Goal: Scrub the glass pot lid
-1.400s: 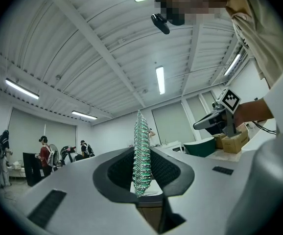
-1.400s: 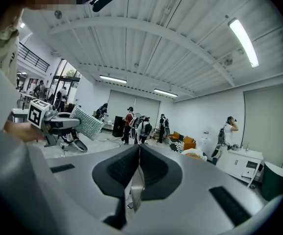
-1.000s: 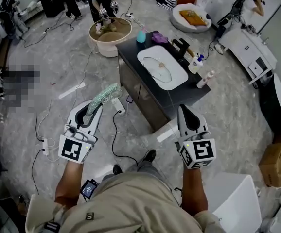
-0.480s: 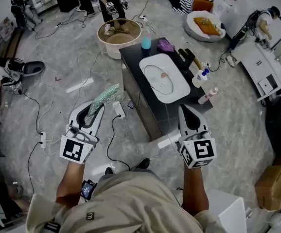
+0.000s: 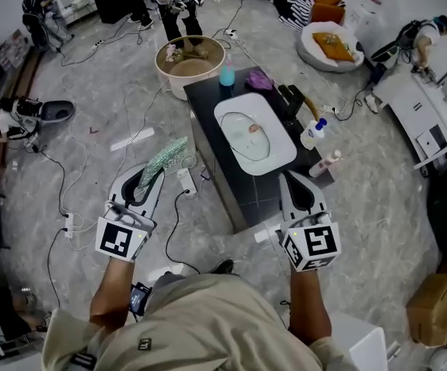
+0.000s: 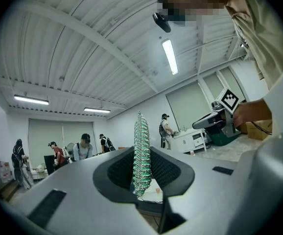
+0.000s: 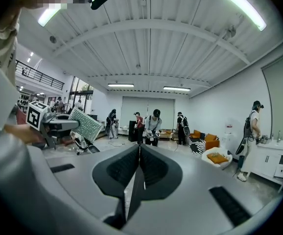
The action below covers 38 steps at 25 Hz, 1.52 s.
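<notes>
Glass pot lid (image 5: 248, 136) lies flat in the white basin (image 5: 279, 158) on the dark table (image 5: 247, 195), ahead of both grippers. My right gripper (image 5: 291, 178), clenched on nothing, is nearer. My left gripper (image 5: 150, 175) pinches the green scrubber (image 5: 165, 157), off to the lid's left.

- My head camera looks steeply down from well above the floor. The left gripper (image 5: 151, 178) is at 8 o'clock, the right gripper (image 5: 290, 182) at 5 o'clock, and the black counter (image 5: 208, 100) towards 12.
- My left gripper camera sits close behind its jaws and is tilted up at the ceiling. The green scrubbing pad (image 6: 141, 151) stands dead centre.
- My right gripper camera looks roughly level across the hall.
- Each gripper camera catches the other gripper, at 3 and 9 o'clock.
- The head and right gripper views share the orange cushion (image 5: 333, 43).
</notes>
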Available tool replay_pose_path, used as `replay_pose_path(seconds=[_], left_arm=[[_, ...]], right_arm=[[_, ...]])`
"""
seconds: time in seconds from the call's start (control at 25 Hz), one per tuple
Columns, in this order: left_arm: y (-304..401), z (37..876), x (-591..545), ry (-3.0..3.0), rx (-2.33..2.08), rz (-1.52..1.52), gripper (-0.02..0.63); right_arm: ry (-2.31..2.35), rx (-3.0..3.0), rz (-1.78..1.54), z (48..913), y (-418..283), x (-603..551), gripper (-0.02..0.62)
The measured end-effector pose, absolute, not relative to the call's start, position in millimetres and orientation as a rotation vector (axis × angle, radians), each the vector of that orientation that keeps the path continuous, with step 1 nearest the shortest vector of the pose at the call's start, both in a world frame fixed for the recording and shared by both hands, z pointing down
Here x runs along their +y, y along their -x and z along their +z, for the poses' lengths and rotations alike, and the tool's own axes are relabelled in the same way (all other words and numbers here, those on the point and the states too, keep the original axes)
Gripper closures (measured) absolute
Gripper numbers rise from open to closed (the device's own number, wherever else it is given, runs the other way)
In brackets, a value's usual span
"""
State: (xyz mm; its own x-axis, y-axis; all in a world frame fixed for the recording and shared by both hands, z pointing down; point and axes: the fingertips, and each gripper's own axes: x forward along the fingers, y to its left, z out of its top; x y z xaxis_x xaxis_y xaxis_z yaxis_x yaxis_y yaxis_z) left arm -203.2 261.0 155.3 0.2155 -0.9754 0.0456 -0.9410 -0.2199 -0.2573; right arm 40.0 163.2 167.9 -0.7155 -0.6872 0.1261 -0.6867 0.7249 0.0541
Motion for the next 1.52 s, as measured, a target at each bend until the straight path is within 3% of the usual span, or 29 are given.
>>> replay_pose_path(seconds=[0.88, 1.52], left_arm=[[88.1, 176.3, 87.6, 2.552, 1.492, -0.222, 0.517], [131.9, 227.0, -78.1, 2.755, 1.274, -0.214, 0.517]], right_arm=[[-1.408, -2.613, 0.206, 225.8, -144.6, 102.2, 0.57], [-1.519, -2.427, 0.168, 229.9, -62.3, -4.4, 0.569]])
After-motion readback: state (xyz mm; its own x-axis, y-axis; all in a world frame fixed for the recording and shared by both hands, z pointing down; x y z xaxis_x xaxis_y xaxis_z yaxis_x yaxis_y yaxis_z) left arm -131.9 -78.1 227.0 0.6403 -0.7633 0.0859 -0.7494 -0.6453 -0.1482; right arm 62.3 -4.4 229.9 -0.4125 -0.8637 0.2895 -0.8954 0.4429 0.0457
